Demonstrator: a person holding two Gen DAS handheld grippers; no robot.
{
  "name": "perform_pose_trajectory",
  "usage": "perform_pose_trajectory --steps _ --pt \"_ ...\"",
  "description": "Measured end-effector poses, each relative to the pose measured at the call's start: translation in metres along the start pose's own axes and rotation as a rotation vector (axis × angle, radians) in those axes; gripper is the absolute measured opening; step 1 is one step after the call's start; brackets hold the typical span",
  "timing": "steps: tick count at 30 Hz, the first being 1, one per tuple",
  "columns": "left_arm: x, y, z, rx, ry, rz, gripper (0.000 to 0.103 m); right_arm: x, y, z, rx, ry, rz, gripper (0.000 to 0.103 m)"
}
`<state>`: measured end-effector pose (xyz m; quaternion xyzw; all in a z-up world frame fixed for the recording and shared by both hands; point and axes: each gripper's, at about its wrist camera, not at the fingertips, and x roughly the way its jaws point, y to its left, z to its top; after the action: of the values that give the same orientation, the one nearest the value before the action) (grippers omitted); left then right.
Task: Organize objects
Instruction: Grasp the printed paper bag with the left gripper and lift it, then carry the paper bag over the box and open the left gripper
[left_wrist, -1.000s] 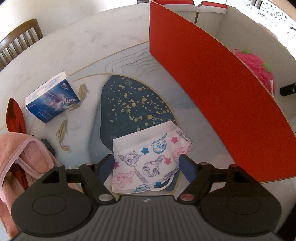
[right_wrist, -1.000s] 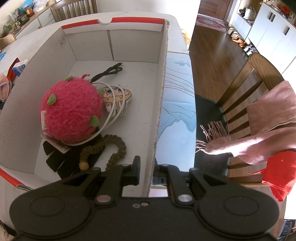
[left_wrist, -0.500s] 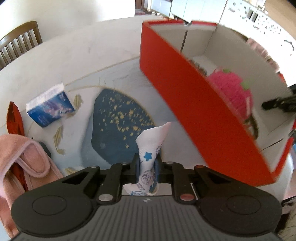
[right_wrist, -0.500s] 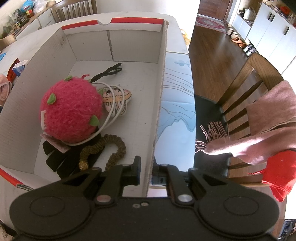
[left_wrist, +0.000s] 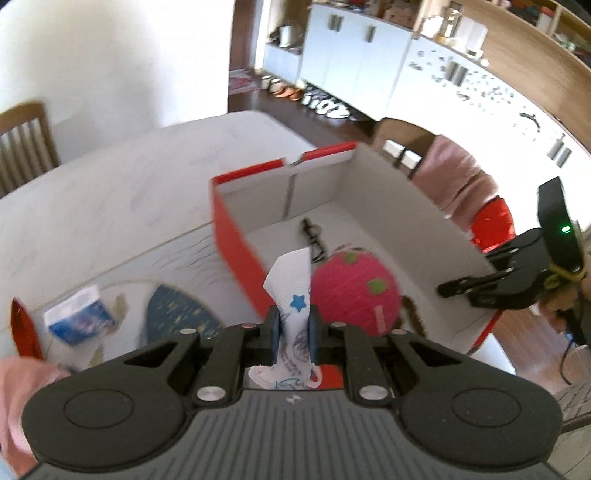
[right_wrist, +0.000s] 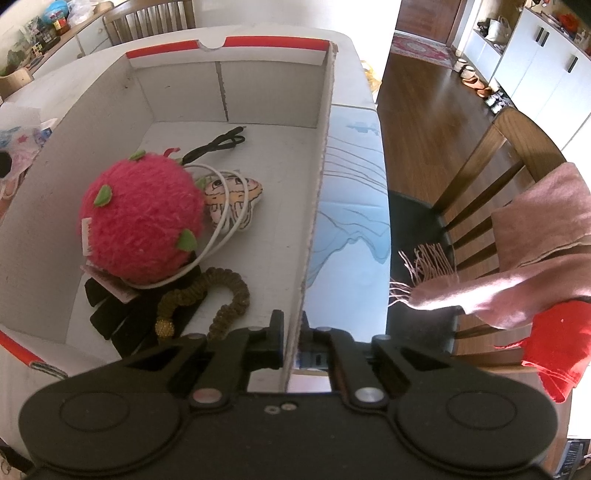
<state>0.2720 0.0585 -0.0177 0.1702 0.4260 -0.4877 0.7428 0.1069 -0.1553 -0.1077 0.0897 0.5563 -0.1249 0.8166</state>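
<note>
Left claw (left_wrist: 293, 336) pinches printed mask (left_wrist: 292, 317); only right view shows right claw (right_wrist: 291, 338) clamping box wall (right_wrist: 314, 221).

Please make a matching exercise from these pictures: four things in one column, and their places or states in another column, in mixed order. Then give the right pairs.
Things:
1. printed face mask
2. pink plush ball
3. blue tissue pack
4. pink scarf

Places or states:
A. draped over a chair
B. lying inside the box
C. on the table, outside the box
D. pinched in the left gripper

Pairs: 1-D, 2-B, 3-C, 4-A
</note>
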Motion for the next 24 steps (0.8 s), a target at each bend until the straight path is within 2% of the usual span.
perform_pose_trajectory --steps 5,12,24 --pt "0.011 -0.029 0.012 0.056 0.016 -0.069 0.014 -0.001 0.000 -0.001 -0.004 -0.003 0.005 0.005" --pt "0.044 -0.071 0.013 0.120 0.090 -0.161 0.014 0.000 -0.002 -0.001 -0.002 -0.005 0.012 0.005" --pt "0.098 -0.108 0.011 0.162 0.201 -0.166 0.014 0.000 -0.002 -0.002 -0.004 -0.007 0.017 0.006"
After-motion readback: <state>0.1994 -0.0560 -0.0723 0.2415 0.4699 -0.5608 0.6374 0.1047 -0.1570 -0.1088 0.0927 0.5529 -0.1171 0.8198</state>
